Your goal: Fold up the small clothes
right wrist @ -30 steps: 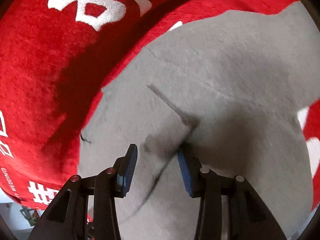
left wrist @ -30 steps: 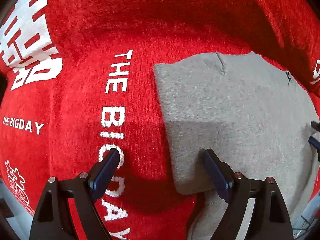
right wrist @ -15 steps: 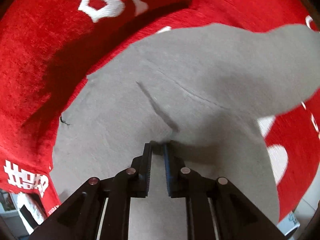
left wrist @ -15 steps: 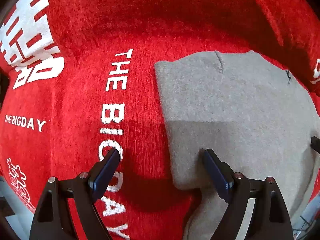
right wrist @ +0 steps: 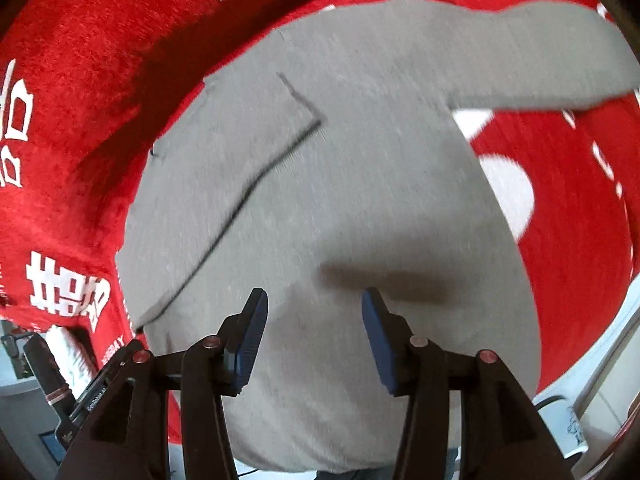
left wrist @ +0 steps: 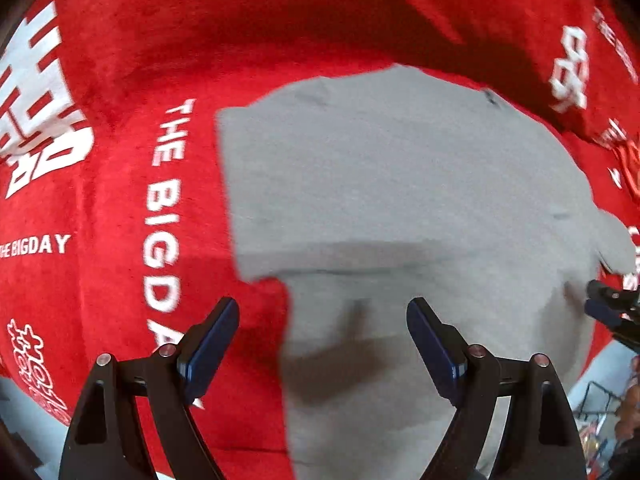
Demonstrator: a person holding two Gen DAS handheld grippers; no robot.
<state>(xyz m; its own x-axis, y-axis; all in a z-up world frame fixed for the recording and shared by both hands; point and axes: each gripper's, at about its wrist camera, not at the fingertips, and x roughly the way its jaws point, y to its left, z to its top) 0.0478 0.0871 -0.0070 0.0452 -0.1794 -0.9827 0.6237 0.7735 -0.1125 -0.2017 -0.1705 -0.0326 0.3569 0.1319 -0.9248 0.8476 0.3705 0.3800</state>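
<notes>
A grey knit garment lies spread on a red cloth with white lettering. My left gripper hangs open above its left edge, one finger over the red cloth, the other over the grey fabric, nothing between them. In the right wrist view the same garment shows a folded flap with a dark seam and a sleeve stretching to the upper right. My right gripper is above the grey fabric, its jaws opening, with nothing between the pads. The right gripper's tip shows at the left view's right edge.
The red cloth covers the whole work surface and drops off at the near edge. Beyond the edge lie pale floor and clutter, and a dark device with a white roll sits at the lower left.
The right gripper closed on a grey fold, carried it over, then opened and rose; the flap now lies flat. The left gripper stayed open and drew back and up, showing more garment.
</notes>
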